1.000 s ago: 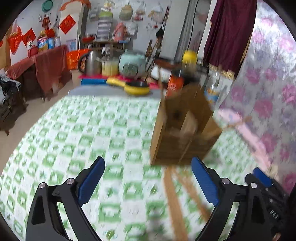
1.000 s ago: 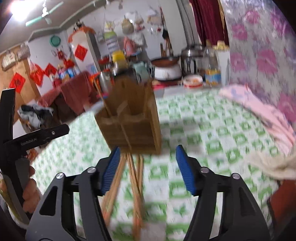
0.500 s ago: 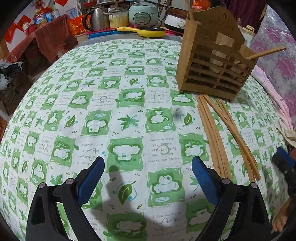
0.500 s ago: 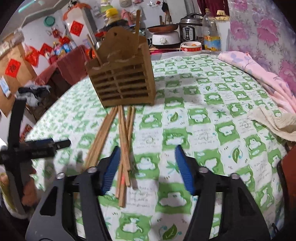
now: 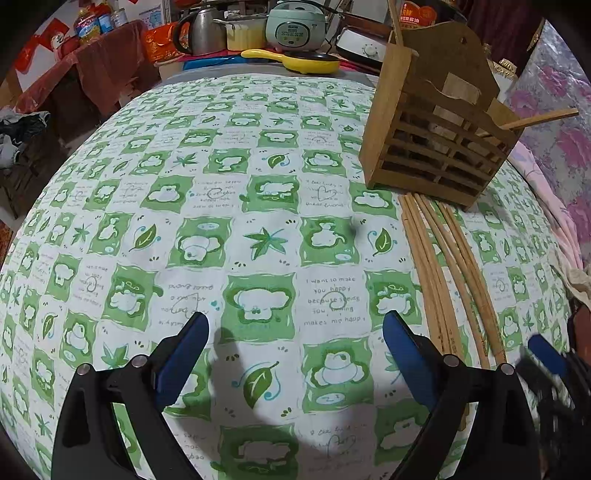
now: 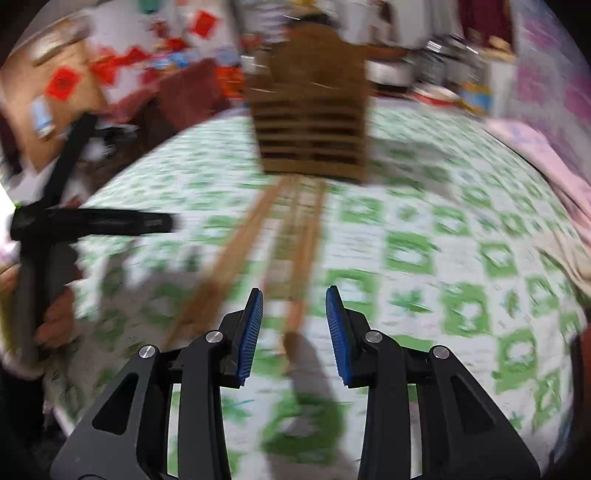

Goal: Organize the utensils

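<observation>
Several wooden chopsticks (image 5: 448, 280) lie flat on the bench (image 5: 229, 206), which is covered with a green and white checked cloth. They lie side by side and their far ends reach the foot of a slatted wooden holder (image 5: 439, 147) that stands upright on the cloth. One more chopstick (image 5: 539, 120) already sticks out of the holder, tilted to the right. Behind the bench a yellow pan (image 5: 295, 61), a kettle (image 5: 201, 31) and a rice cooker (image 5: 295, 24) are seen.

The left claw (image 5: 295, 328) hangs over bare cloth with its jaws wide apart and nothing between them; the chopsticks are just to its right.

The right claw (image 6: 294, 295) points down at the near ends of the chopsticks (image 6: 299, 254). Its jaws are closing and stand rather narrow, but the blue pads (image 6: 338, 325) are not pressing on anything; one chopstick end shows in the gap between them. This view is blurred, so I cannot tell if the tips touch the cloth. At the left edge, a hand (image 6: 55, 325) holds the black handle of the other tool
</observation>
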Demonstrator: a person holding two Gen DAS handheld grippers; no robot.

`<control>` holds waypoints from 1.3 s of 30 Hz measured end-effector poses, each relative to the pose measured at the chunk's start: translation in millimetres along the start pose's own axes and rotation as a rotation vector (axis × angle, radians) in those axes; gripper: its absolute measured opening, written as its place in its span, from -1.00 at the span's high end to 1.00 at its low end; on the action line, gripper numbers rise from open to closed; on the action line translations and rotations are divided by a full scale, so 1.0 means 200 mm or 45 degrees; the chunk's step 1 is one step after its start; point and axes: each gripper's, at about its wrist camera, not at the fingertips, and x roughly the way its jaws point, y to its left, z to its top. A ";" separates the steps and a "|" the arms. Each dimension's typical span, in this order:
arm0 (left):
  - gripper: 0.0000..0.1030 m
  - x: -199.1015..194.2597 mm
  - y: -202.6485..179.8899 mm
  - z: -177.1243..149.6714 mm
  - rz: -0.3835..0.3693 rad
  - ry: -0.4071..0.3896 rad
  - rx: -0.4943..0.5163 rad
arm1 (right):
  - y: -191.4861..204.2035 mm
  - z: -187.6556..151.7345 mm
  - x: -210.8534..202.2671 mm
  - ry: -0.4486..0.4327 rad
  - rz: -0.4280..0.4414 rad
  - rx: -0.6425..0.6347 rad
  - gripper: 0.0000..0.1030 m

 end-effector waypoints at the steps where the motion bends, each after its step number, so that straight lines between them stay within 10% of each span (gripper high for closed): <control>1: -0.82 0.00 0.00 0.00 0.000 0.002 -0.002 | -0.03 0.00 0.02 0.018 -0.025 0.037 0.28; 11: -0.82 0.00 0.00 0.00 0.003 0.004 -0.001 | 0.09 -0.03 0.05 0.079 0.040 -0.121 0.28; 16: -0.82 -0.02 -0.04 -0.01 -0.007 -0.017 0.042 | -0.05 0.00 0.04 0.053 -0.080 0.063 0.28; 31: -0.82 -0.12 -0.40 -0.38 -0.219 -0.012 0.637 | -0.23 0.02 0.01 -0.009 -0.080 0.286 0.06; 39: -0.91 -0.01 -0.31 -0.31 -0.101 0.072 0.539 | -0.22 0.01 0.00 -0.005 -0.080 0.288 0.05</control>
